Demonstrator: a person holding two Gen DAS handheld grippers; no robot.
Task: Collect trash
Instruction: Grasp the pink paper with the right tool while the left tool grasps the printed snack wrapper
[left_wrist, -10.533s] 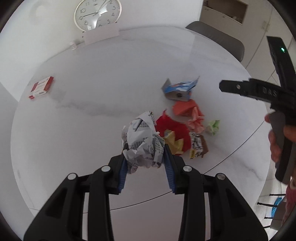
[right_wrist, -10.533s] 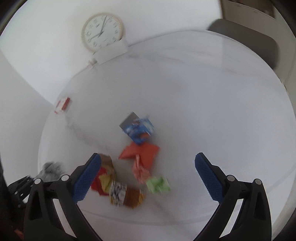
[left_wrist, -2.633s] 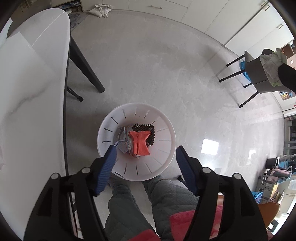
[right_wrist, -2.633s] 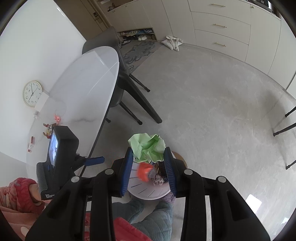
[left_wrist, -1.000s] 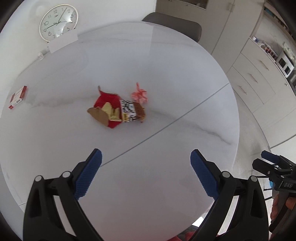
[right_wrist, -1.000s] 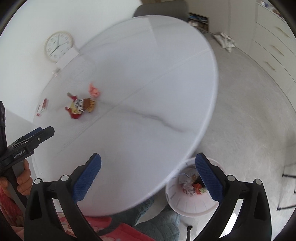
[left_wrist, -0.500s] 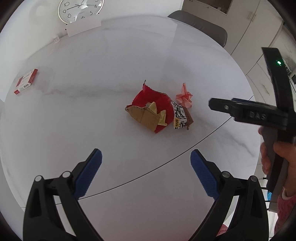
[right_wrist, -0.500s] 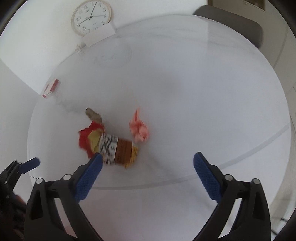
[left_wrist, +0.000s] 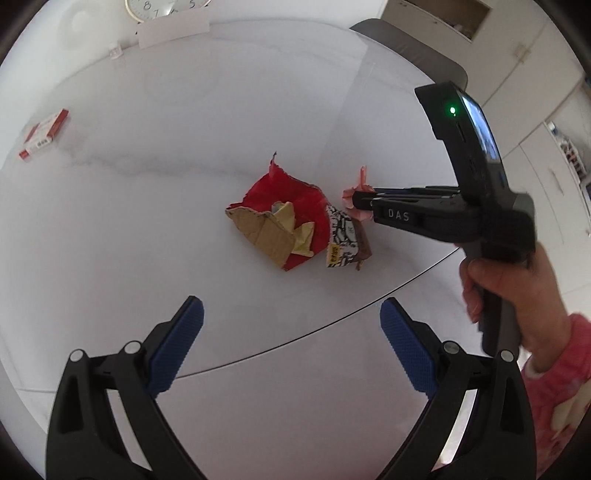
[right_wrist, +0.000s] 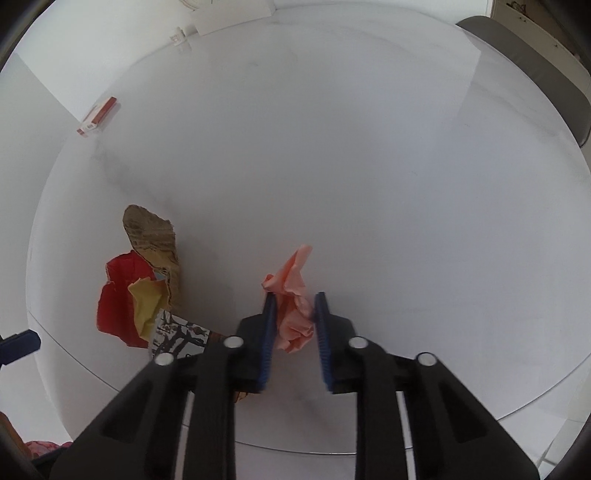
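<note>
Trash left on the worktop (right_wrist: 369, 147)
A crumpled pink paper (right_wrist: 293, 306) lay just right of the red wrapper (left_wrist: 295, 199), which held torn cardboard (left_wrist: 258, 230), yellow paper and a patterned wrapper.

I can read "DAS" in pale letters on the side of the right gripper (left_wrist: 360, 199). On the clock (left_wrist: 162, 5) at the far wall I make out 8 and 5. The print on the wrapper (left_wrist: 343, 236) is too small to read.

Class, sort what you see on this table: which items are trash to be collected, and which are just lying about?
Trash:
pink paper wad
red wrapper
torn cardboard
yellow paper
black-and-white patterned wrapper

Lying about:
red-and-white box
clock
white card
</note>
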